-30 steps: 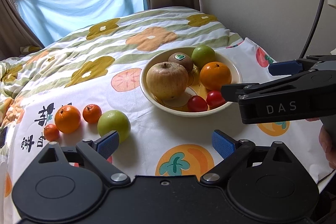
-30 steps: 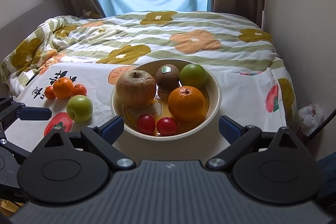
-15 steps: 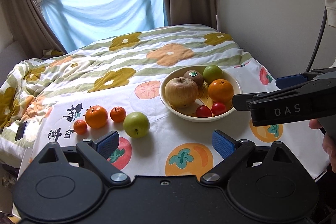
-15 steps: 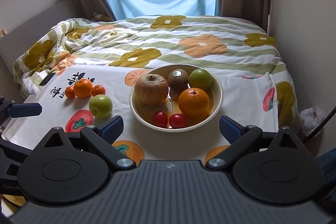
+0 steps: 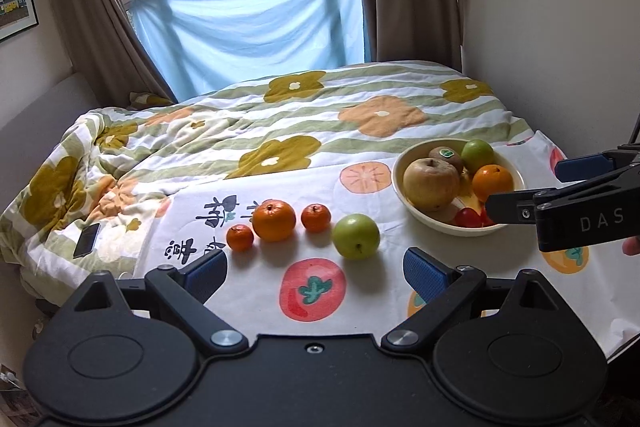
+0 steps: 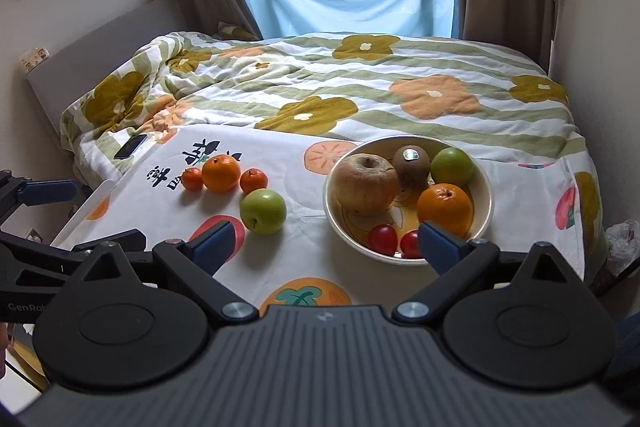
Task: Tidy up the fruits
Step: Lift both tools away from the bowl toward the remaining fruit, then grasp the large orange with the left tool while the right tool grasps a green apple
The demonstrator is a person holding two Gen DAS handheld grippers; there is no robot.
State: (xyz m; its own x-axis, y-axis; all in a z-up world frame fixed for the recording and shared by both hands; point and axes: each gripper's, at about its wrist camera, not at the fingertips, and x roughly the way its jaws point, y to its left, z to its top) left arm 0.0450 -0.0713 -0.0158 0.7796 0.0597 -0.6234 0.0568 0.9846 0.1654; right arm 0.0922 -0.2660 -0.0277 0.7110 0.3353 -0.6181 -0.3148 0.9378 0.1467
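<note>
A cream bowl (image 6: 486,187) (image 5: 516,174) on the fruit-print cloth holds a brownish apple (image 6: 366,184), a kiwi (image 6: 411,164), a green apple (image 6: 452,166), an orange (image 6: 445,209) and two cherry tomatoes (image 6: 383,239). Left of the bowl lie a loose green apple (image 5: 356,236) (image 6: 263,211), an orange (image 5: 274,220) and two small tangerines (image 5: 316,217). My left gripper (image 5: 316,271) is open and empty, held back from the loose fruit. My right gripper (image 6: 324,247) is open and empty, near the bowl's front rim.
The cloth (image 5: 360,291) covers the foot of a bed with a flowered quilt (image 6: 360,83). A phone (image 5: 86,240) lies at the quilt's left edge. Walls stand to the right and left; a curtained window (image 5: 248,23) is behind the bed.
Both grippers have drawn back and risen from the fruit, so more of the bed and room shows. The left view has swung left, from the bowl toward the loose fruit. No fruit moved.
</note>
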